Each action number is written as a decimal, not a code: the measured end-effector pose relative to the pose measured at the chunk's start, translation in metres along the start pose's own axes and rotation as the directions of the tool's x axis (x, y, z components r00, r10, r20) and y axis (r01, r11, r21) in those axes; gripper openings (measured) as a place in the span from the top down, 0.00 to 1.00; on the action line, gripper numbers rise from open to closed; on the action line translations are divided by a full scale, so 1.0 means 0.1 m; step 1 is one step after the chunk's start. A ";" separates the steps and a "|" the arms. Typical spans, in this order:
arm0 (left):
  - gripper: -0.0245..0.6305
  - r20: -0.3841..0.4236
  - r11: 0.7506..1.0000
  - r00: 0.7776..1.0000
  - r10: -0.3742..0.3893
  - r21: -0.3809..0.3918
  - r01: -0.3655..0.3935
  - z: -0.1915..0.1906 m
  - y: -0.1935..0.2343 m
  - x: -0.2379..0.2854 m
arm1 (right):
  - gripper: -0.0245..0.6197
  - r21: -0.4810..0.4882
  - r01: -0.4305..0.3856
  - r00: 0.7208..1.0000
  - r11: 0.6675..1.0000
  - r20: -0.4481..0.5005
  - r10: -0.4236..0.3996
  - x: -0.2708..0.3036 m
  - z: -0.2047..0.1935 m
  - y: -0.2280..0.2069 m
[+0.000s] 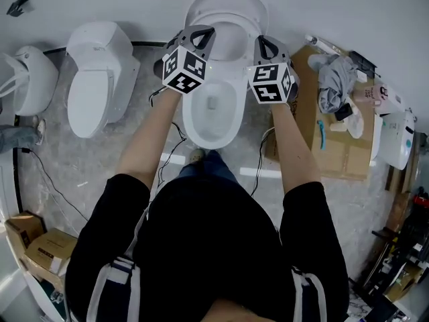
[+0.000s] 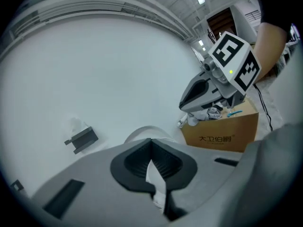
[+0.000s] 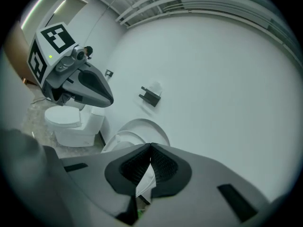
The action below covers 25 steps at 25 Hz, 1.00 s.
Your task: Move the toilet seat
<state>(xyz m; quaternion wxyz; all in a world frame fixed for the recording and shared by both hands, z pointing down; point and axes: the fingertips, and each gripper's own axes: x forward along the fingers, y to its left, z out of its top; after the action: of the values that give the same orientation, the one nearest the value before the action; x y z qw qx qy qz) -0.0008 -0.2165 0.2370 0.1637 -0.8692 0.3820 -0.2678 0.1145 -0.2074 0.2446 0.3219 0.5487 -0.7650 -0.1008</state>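
A white toilet (image 1: 213, 116) stands against the wall straight ahead, its lid (image 1: 228, 2) upright against the wall. The toilet seat (image 1: 224, 42) is tilted up off the bowl between my two grippers. My left gripper (image 1: 201, 37) is shut on the seat's left side and my right gripper (image 1: 266, 45) on its right side. In the left gripper view a white edge of the seat (image 2: 155, 183) shows between the closed jaws (image 2: 151, 148). The right gripper view shows the same: seat (image 3: 120, 143) runs into the closed jaws (image 3: 150, 150), with the lid (image 3: 147, 126) behind.
A second toilet (image 1: 100, 79) stands to the left and another white fixture (image 1: 27, 79) beyond it. A cardboard box (image 1: 335, 113) with clothes on it sits close on the right. Cables (image 1: 174, 146) lie on the floor. A dark bracket (image 3: 150, 96) is on the wall.
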 end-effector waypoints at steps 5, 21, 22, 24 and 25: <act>0.95 0.045 0.995 0.998 0.052 -0.093 -0.048 0.11 -0.05 -0.34 | 0.93 0.114 0.064 0.997 0.991 0.028 -0.067 -0.40 0.04 -0.01; 0.95 0.128 0.933 0.971 0.203 -0.327 -0.152 0.06 -0.34 -1.37 | 0.93 0.377 0.138 0.972 0.916 0.124 -0.197 -1.36 0.12 0.41; 0.95 0.126 0.933 0.970 0.209 -0.321 -0.160 0.05 -0.37 -1.40 | 0.93 0.380 0.132 0.972 0.915 0.132 -0.195 -1.38 0.10 0.44; 0.95 0.125 0.933 0.968 0.219 -0.317 -0.170 0.05 -0.41 -1.44 | 0.93 0.371 0.114 0.972 0.921 0.148 -0.180 -1.41 0.09 0.50; 0.95 0.127 0.932 0.967 0.222 -0.320 -0.172 0.05 -0.42 -1.45 | 0.93 0.366 0.104 0.973 0.925 0.156 -0.172 -1.41 0.09 0.53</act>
<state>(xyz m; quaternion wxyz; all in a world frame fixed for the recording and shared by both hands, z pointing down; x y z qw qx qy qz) -0.0557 -0.0798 0.2037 0.0834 -0.8600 0.4897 -0.1163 0.0946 -0.0615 0.2105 0.1371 0.6386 -0.7565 -0.0343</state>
